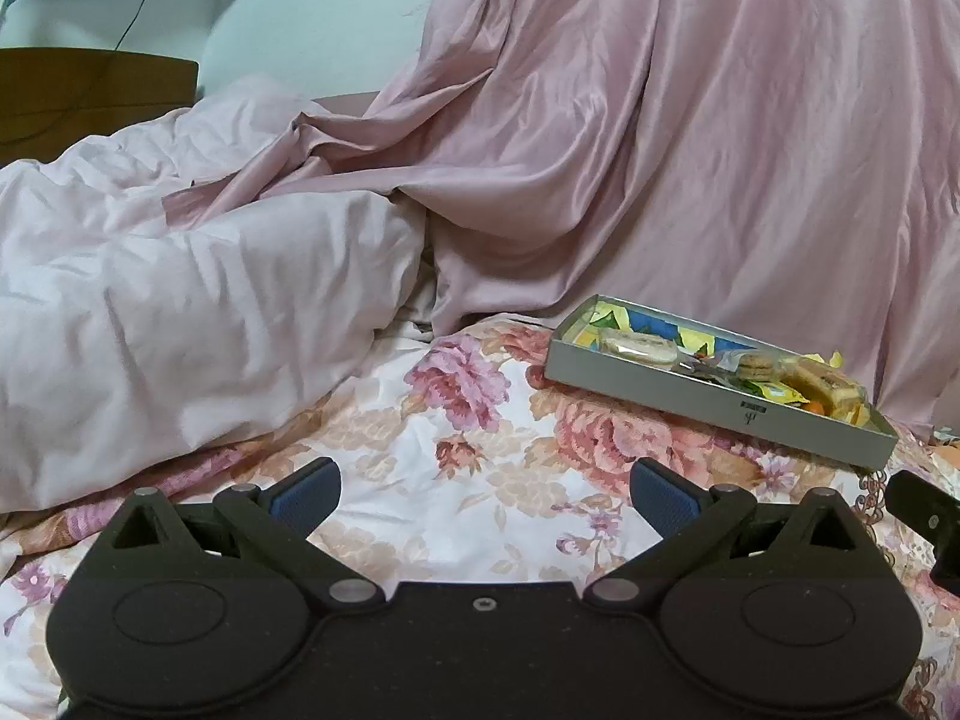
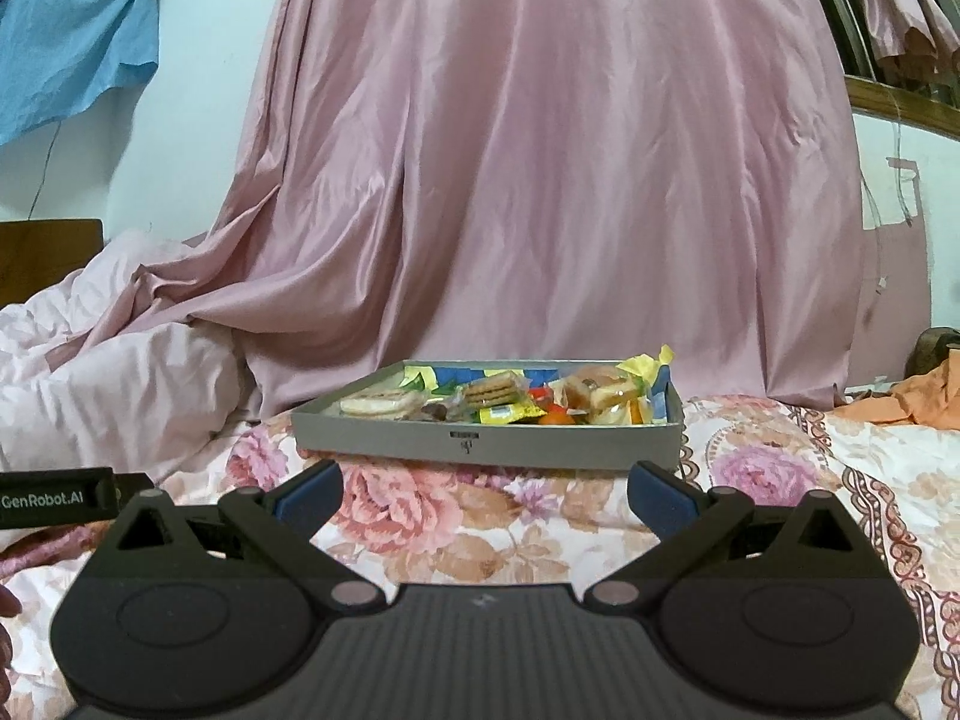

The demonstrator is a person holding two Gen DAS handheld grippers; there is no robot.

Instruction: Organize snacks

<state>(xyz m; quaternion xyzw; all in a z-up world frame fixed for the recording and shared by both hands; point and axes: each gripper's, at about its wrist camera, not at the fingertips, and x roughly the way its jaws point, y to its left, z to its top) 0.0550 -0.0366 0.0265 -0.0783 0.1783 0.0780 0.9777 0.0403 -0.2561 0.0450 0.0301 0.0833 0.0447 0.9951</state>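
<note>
Facing you: 1 tray (image 2: 384,441) of snacks (image 2: 489,391) on bed (image 2: 480,534); both hand-held grippers, left (image 1: 485,495) & right (image 2: 485,495), wide, empty; bare bedspread btwn.

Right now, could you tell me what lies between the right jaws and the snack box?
Only bare floral bedspread lies between the right gripper and the snack box, in the right wrist view.

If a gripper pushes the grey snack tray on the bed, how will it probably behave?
The grey snack tray looks stiff and shallow, so it probably slides rather than tips. The floral bedsheet beneath is soft, so it may drag or tilt. The loose wrapped snacks inside could shift.
</note>
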